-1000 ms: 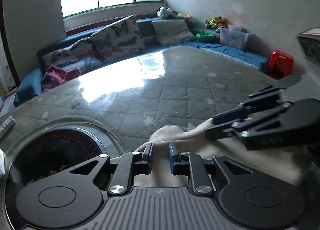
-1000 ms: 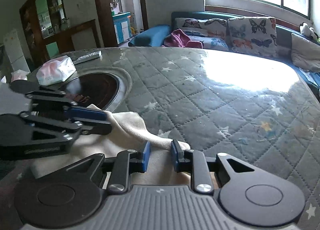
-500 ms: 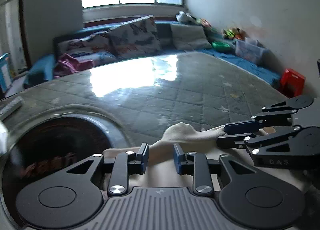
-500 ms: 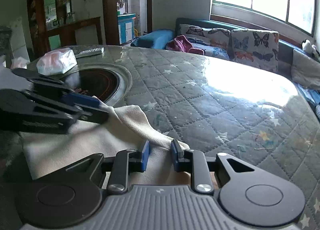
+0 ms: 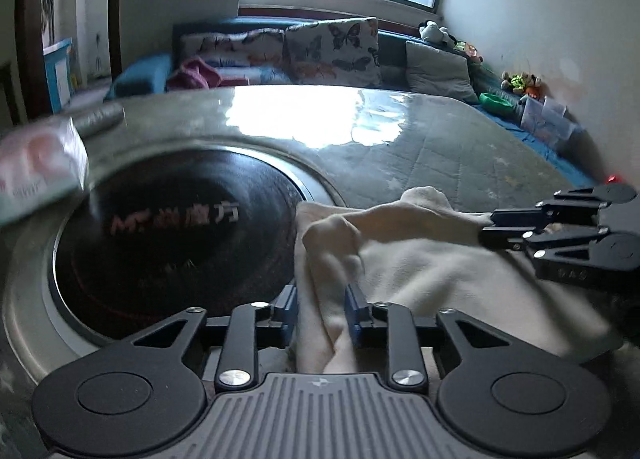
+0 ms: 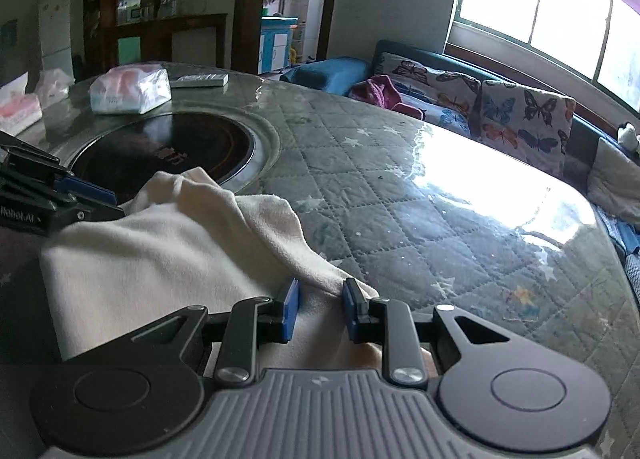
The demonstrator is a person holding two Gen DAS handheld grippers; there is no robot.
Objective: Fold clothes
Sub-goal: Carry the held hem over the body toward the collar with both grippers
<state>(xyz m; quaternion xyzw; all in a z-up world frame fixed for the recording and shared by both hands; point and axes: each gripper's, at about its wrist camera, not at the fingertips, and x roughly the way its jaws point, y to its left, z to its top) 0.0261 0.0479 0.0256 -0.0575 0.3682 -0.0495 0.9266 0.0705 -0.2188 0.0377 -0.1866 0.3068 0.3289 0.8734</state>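
1. Your left claw (image 5: 321,313) is narrowly parted, a fold of the cream garment (image 5: 420,259) between its pads; whether it grips, you cannot tell.
2. Your right claw (image 6: 319,309) likewise; the garment lies on the table (image 6: 440,219), at 4 o'clock of the black hob (image 5: 172,235).

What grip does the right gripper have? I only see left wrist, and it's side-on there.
Observer: In right wrist, a ridge of the cream cloth runs between the right gripper pads.
Operator: Cloth past its tips?
Observer: Only a small corner, lying on the quilted table cover.
Operator: Anything behind the tissue pack?
Observer: More pink-and-white packs further along the table.
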